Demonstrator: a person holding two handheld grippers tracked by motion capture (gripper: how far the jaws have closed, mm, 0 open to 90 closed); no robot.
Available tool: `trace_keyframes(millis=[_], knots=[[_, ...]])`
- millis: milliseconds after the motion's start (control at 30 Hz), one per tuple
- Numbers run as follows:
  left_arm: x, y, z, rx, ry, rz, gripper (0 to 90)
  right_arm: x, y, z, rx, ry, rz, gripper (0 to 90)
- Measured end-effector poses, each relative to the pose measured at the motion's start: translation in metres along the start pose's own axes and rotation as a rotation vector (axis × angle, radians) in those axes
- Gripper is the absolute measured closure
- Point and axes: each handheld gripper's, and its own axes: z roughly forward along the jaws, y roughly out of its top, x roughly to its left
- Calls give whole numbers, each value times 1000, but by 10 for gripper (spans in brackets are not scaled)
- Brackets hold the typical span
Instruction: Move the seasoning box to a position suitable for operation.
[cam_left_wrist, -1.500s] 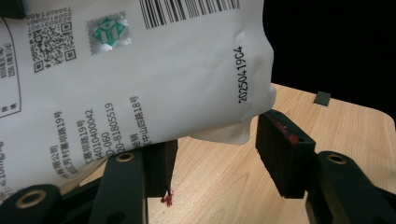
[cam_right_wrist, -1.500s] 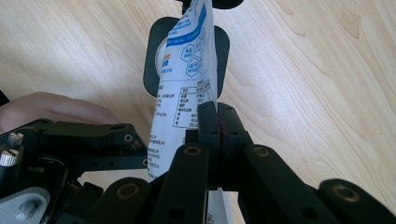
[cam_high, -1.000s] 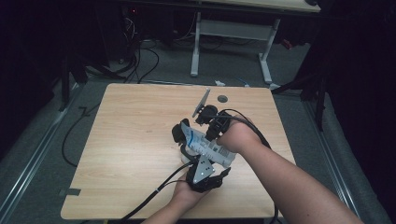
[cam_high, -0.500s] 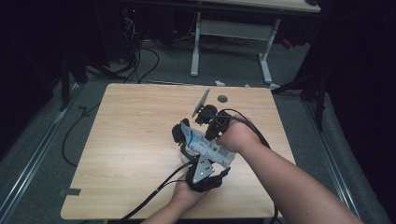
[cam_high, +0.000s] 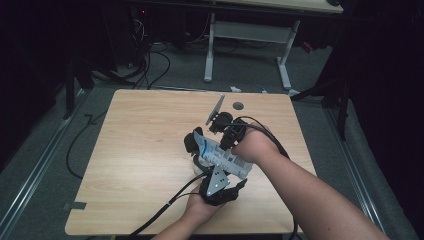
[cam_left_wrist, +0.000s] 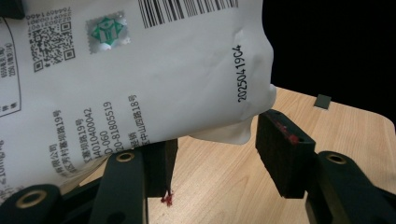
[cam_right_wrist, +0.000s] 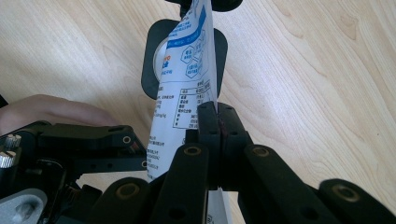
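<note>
Holding a white printed plastic pouch (cam_high: 221, 156) above the light wooden bench (cam_high: 140, 165), both grippers sit mid-bench. At the left, the left gripper (cam_left_wrist: 219, 154) has its jaws parted, one at each side of the pouch's lower corner, not visibly pressing. To its right, the right gripper (cam_right_wrist: 217, 122) is clenched on the pouch's edge. Beneath the pouch lies a round black-rimmed object (cam_right_wrist: 154, 60). Judging by this, the pouch is lifted; the handover or opening remains unfinished.
</note>
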Motion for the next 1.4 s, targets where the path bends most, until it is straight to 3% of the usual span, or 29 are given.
trace_keyframes(millis=[1400], knots=[[-1,3,3,-9,-1,2,491,-1,-1,-3,-3,3,11,900]])
